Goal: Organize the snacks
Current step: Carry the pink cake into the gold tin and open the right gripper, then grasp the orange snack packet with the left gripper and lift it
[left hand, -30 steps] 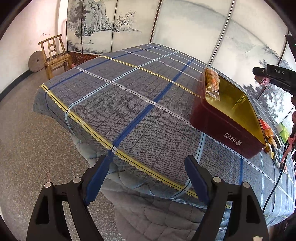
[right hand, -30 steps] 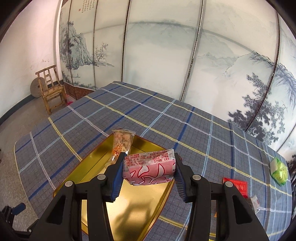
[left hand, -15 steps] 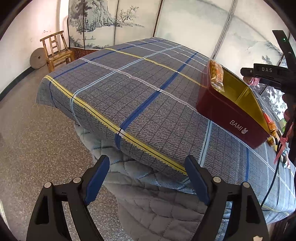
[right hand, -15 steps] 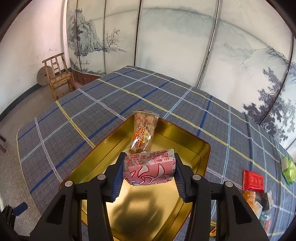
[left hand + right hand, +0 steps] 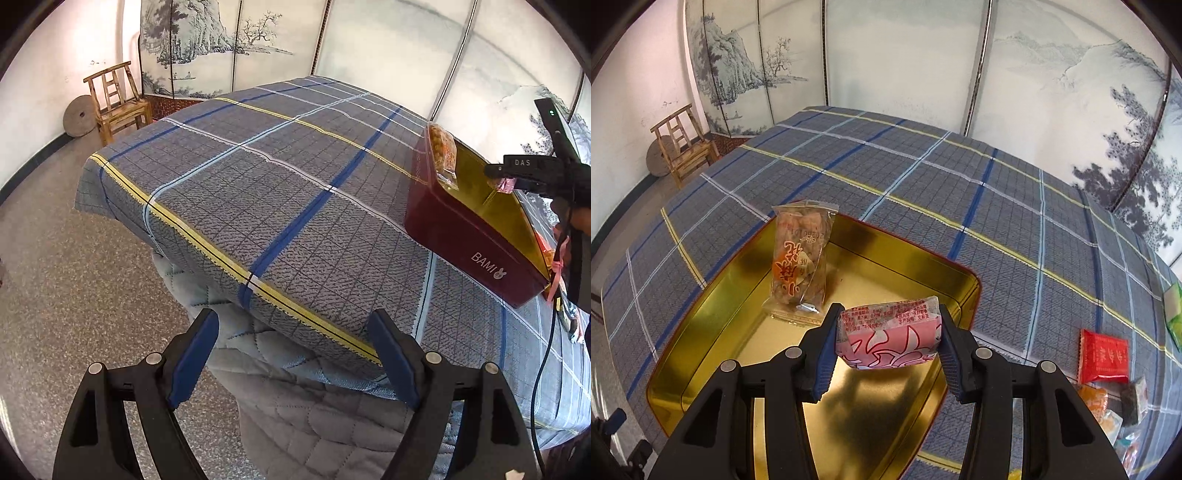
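My right gripper (image 5: pixel 888 338) is shut on a pink and white snack packet (image 5: pixel 890 338) and holds it above the open gold-lined tin (image 5: pixel 701 325). A clear packet of orange-brown snacks (image 5: pixel 799 258) leans in the tin's far left corner. In the left wrist view the tin (image 5: pixel 472 243) shows its dark red side marked BAMI, with the right gripper (image 5: pixel 517 173) over it. My left gripper (image 5: pixel 295 354) is open and empty, off the table's near edge above the hanging quilt.
Loose snacks lie on the plaid cloth to the right of the tin: a red packet (image 5: pixel 1102 356), a green one (image 5: pixel 1174 306) and several small ones (image 5: pixel 1115 413). A wooden chair (image 5: pixel 118 99) and a painted screen (image 5: pixel 923 55) stand beyond the table (image 5: pixel 258 192).
My right gripper has moved forward and lower over the tin with the pink packet. My left gripper has drawn back from the table's edge.
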Available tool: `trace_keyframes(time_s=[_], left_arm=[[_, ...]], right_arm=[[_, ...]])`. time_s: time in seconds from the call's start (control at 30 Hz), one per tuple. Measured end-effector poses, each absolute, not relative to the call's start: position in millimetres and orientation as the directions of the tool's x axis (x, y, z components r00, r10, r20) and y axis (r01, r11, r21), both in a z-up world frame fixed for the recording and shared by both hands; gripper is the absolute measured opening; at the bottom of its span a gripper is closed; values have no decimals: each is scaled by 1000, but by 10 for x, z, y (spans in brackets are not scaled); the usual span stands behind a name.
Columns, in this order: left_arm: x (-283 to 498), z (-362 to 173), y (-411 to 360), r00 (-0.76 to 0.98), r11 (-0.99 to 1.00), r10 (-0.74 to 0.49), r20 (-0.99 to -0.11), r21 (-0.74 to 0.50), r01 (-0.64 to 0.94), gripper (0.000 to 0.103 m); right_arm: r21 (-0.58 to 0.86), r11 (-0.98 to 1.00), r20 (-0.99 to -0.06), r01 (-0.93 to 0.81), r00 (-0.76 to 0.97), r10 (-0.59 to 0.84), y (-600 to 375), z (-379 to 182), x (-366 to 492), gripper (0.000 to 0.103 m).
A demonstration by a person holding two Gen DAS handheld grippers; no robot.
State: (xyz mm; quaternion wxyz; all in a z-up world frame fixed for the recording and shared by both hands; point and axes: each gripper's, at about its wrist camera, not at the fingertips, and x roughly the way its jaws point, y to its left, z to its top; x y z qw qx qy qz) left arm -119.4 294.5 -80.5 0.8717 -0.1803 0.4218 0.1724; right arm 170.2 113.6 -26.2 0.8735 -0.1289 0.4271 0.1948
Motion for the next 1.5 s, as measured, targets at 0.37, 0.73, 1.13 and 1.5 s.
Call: trace_keyframes(time_s=[0.37, 0.73, 1.13, 1.5], left_arm=[[-1187, -829, 3035, 583, 866, 151, -798, -178, -467, 83], [-1201, -772, 2920, 563, 874, 177, -807, -135, -467, 82], [-821, -239, 2189, 683, 964, 83, -726, -115, -240, 82], [423, -135, 338, 639, 972, -220, -737, -111, 208, 80]], right_arm=[[-21, 887, -857, -462, 465, 222, 1292, -451, 2016, 49], [43, 870, -866, -490, 416, 277, 1286, -545, 2103, 56], [94, 935, -599, -342, 731, 327, -666, 49, 1397, 87], [288, 949, -630, 129, 772, 86, -3278, -538, 1049, 88]])
